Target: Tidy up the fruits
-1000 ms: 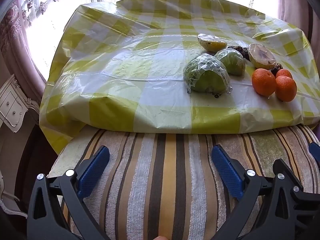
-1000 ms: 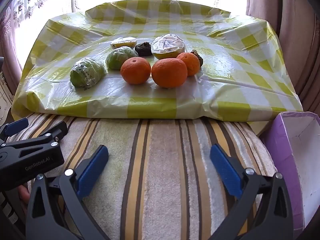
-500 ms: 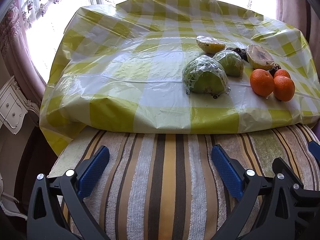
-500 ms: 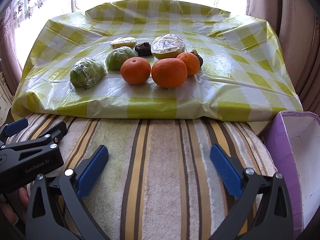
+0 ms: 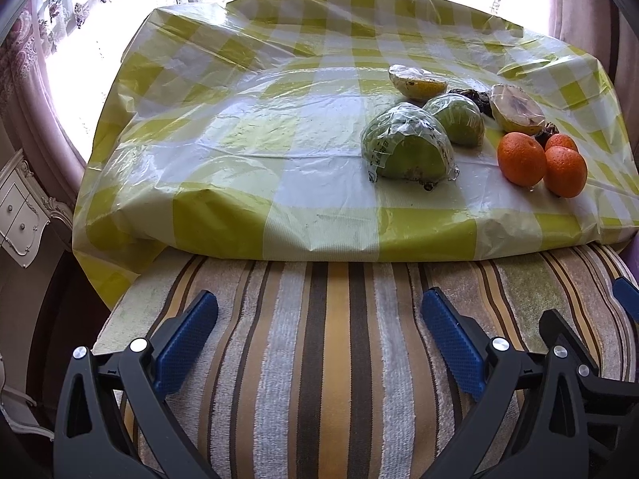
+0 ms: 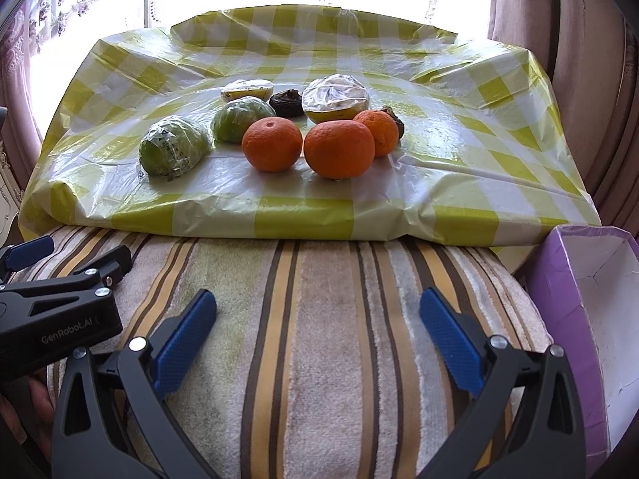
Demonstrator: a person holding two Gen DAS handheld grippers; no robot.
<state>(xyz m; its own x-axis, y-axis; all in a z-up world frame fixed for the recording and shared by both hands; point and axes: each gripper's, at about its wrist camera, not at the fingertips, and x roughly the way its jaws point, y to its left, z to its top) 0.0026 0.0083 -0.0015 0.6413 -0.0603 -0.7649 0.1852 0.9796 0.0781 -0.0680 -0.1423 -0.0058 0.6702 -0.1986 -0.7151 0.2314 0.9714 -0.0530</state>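
Basically both tongs, left [image 5: 319, 331] & right [image 6: 318, 329], spread wide, empty, over striped towel [image 6: 319, 339]. Fruits on bench: oranges [image 6: 338, 148], wrapped green ones [image 6: 173, 151]. Risks: oranges roll off, slick wrap slips from pads.

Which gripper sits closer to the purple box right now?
Right. The purple box stands just off the right gripper, beside its right finger. The left gripper is farther, on the right gripper's other side; both are open.
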